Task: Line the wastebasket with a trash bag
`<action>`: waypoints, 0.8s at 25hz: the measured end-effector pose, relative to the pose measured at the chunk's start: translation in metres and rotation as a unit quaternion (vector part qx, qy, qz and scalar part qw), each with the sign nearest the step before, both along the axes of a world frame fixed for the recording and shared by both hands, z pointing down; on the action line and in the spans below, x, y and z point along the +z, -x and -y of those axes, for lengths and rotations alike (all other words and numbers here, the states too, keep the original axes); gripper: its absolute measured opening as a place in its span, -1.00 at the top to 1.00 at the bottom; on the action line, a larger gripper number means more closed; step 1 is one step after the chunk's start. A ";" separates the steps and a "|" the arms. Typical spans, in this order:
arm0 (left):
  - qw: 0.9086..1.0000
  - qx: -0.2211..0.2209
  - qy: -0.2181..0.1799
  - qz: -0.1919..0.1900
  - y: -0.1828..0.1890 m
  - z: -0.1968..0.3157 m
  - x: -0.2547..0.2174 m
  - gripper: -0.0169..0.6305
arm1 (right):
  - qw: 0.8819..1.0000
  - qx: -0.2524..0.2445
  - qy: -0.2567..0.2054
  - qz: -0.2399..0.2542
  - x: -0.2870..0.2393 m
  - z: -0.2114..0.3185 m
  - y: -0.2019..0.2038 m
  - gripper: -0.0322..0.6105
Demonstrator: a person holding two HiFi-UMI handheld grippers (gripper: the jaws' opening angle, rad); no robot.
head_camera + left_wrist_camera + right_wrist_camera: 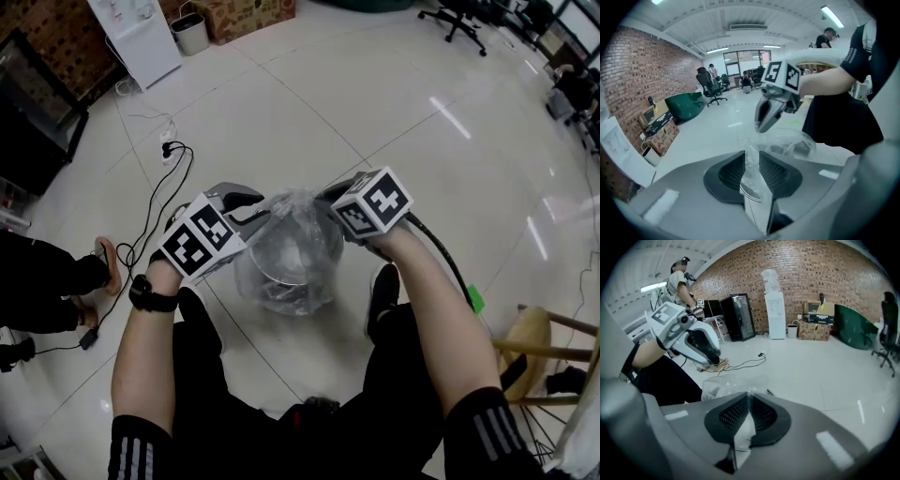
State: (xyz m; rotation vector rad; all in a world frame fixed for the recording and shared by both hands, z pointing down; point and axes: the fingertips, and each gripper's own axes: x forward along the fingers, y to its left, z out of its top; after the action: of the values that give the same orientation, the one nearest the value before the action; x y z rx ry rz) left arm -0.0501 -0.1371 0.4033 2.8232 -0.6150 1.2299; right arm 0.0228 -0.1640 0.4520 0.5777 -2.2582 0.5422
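Forearms (141, 356) lowest in head view; left gripper (246, 202) and right gripper (336, 195) flank clear trash bag (281, 211) draped over wastebasket (300, 267), frame centre; left gripper view — jaws slightly parted, bag film loose between pads (733, 172); right gripper view — jaws closed, pinching bag edge.

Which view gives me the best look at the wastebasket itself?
The head view: the wastebasket shows whole, from above, under the clear trash bag. The left gripper view and the right gripper view show mostly bag film, with only a curved sliver of it between their jaws.
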 end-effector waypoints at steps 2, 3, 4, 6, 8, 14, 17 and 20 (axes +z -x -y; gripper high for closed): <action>0.999 0.034 0.009 0.002 -0.012 -0.028 0.000 0.76 | 1.000 -0.002 -0.014 -0.010 -0.001 0.003 -0.003 0.88; 0.999 0.050 0.017 0.007 -0.021 -0.042 0.007 0.76 | 1.000 -0.003 -0.015 -0.010 -0.002 0.004 -0.003 0.88; 0.998 0.063 0.025 0.017 -0.032 -0.056 0.019 0.76 | 1.000 -0.004 -0.016 -0.010 -0.002 0.005 -0.003 0.88; 0.995 0.080 0.037 0.052 -0.053 -0.074 0.051 0.69 | 1.000 -0.005 -0.021 -0.016 -0.002 0.007 -0.004 0.88; 0.992 0.076 0.034 0.090 -0.063 -0.074 0.081 0.57 | 0.999 -0.005 -0.021 -0.023 -0.002 0.007 -0.004 0.88; 0.992 0.008 -0.011 0.125 -0.053 -0.024 0.107 0.48 | 0.998 -0.024 -0.038 -0.046 -0.010 0.006 -0.006 0.88; 0.993 0.011 0.002 0.121 -0.054 -0.014 0.115 0.43 | 0.998 -0.028 -0.039 -0.044 -0.012 0.007 -0.009 0.88; 0.992 0.017 0.022 0.123 -0.054 -0.003 0.129 0.40 | 0.998 -0.028 -0.035 -0.054 -0.010 0.007 -0.013 0.88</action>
State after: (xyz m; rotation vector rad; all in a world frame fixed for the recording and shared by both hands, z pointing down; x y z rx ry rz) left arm 0.0040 -0.1342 0.5327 2.6787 -0.5391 1.5910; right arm 0.0357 -0.1711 0.4425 0.5639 -2.1902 0.3967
